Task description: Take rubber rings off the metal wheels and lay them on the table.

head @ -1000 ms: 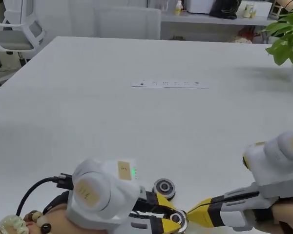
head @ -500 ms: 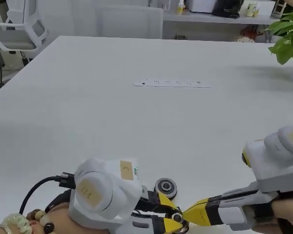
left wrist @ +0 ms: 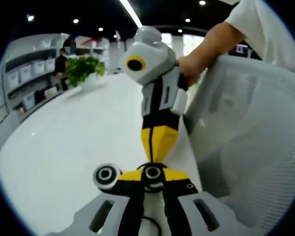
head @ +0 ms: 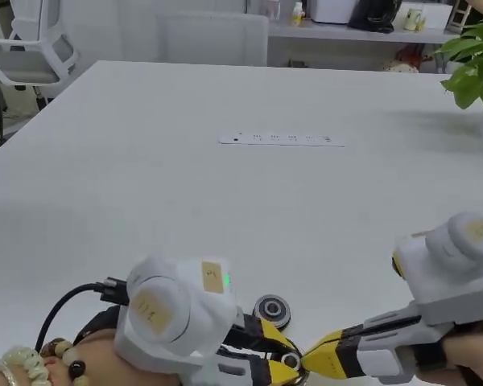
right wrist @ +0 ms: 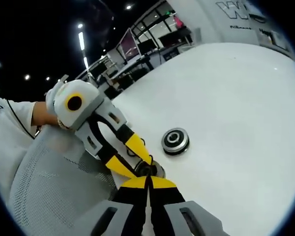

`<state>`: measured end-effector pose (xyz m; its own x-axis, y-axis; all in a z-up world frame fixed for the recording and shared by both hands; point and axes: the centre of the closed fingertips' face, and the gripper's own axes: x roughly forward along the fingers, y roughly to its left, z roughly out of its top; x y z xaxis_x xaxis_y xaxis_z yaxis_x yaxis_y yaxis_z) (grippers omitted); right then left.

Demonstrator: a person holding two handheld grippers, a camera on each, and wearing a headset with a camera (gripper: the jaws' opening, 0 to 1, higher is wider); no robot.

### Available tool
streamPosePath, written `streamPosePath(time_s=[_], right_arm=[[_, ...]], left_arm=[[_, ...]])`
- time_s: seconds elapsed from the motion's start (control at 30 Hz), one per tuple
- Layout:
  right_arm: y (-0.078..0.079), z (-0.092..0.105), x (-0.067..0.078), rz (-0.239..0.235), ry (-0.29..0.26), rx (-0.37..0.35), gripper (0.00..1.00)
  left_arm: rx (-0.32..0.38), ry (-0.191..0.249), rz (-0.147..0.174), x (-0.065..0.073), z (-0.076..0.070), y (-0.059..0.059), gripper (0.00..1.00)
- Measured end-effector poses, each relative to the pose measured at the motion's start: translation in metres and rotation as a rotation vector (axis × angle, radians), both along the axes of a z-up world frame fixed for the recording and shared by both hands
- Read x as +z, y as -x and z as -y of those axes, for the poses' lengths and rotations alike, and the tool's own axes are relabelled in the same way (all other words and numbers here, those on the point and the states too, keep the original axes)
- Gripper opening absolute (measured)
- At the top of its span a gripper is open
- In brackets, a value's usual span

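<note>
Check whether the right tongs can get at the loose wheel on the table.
Probably yes for the path: the loose wheel lies close by on the table, with nothing between. But the right tongs are shut at the held wheel in the left tongs, so they'd have to let go first.

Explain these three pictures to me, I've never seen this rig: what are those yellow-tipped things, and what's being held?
No robot here: a person holds a two-jaw gripper in each hand. The wide picture comes from a headset camera; the round ones from cameras riding on each gripper. The left gripper clamps a metal wheel. The right gripper meets that wheel with its jaws closed; whether they pinch anything is unclear. A second wheel lies loose on the white table nearby.
</note>
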<state>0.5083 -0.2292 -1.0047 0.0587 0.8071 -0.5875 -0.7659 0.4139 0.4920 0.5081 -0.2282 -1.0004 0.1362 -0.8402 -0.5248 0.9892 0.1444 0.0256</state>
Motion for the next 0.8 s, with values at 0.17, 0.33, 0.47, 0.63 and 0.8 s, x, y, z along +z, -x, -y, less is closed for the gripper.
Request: streamPosePath(time_s=[0.17, 0.33, 0.47, 0.63, 0.8], right_arm=[[-0.001, 0.003, 0.000, -0.001, 0.004, -0.010, 0.00], [-0.004, 0.005, -0.001, 0.008, 0.014, -0.019, 0.00], [-0.006, 0.007, 0.003, 0.018, 0.014, -0.026, 0.00], [-0.007, 0.012, 0.005, 0.040, 0.028, -0.031, 0.00], [-0.008, 0.014, 0.016, 0.058, 0.023, -0.038, 0.00]], left_arm=[[-0.023, -0.015, -0.025, 0.002, -0.005, 0.005, 0.20], [-0.048, -0.032, -0.021, 0.005, -0.012, 0.008, 0.22], [-0.057, -0.035, 0.002, 0.016, -0.019, 0.005, 0.29], [-0.057, -0.040, -0.018, 0.034, -0.030, 0.004, 0.38], [-0.035, -0.013, 0.009, 0.058, -0.044, 0.003, 0.45]])
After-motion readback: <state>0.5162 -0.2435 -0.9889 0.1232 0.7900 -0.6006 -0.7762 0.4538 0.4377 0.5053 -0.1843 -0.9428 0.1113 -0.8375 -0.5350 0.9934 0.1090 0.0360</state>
